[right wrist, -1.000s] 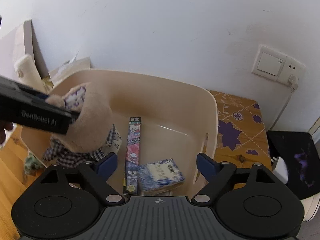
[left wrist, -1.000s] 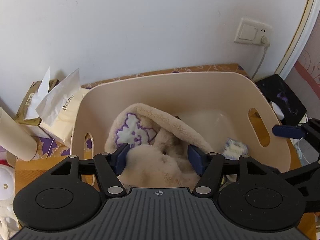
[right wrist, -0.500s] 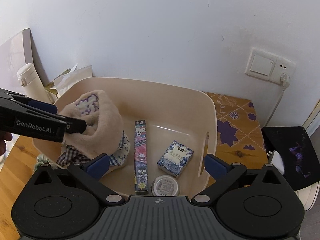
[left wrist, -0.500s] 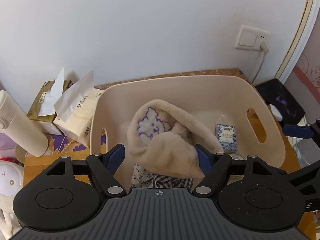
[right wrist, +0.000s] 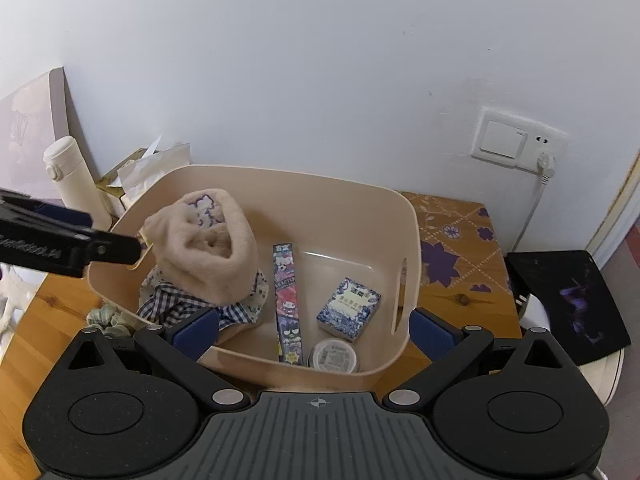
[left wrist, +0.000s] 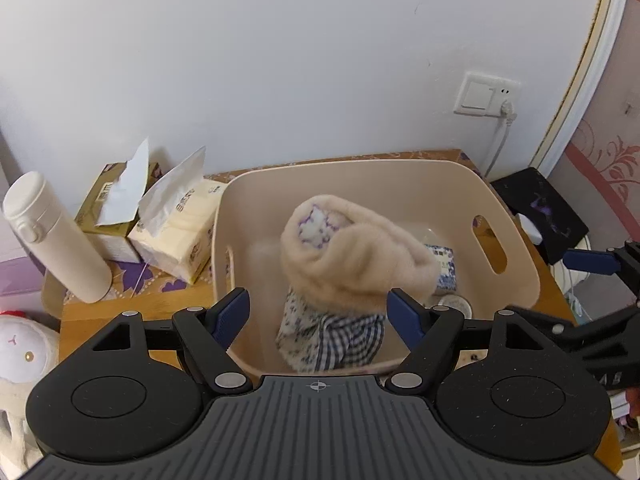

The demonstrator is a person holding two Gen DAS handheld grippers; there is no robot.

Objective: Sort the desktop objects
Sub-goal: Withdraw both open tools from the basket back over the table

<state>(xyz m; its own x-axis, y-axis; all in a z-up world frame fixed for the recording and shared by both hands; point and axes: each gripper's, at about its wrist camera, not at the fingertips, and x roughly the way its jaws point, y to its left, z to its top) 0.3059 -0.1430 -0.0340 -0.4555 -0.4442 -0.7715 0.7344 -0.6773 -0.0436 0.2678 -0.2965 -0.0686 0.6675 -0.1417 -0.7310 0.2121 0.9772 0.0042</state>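
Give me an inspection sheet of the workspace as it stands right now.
Surface: wooden desk, patterned cloth at the back.
Job's things: beige bin holds a fuzzy beige plush item on checked fabric, a long cartoon-printed box, a blue-white card box and a small round tin.
Clutter: white flask, two tissue packs, a white plush toy, a greenish scrunchie.
Grippers: left hand-held gripper open, empty; right hand-held gripper open, empty; both over the bin.
Cables: white cord plugged into the wall socket.
Surroundings: white wall, black pad at the right.
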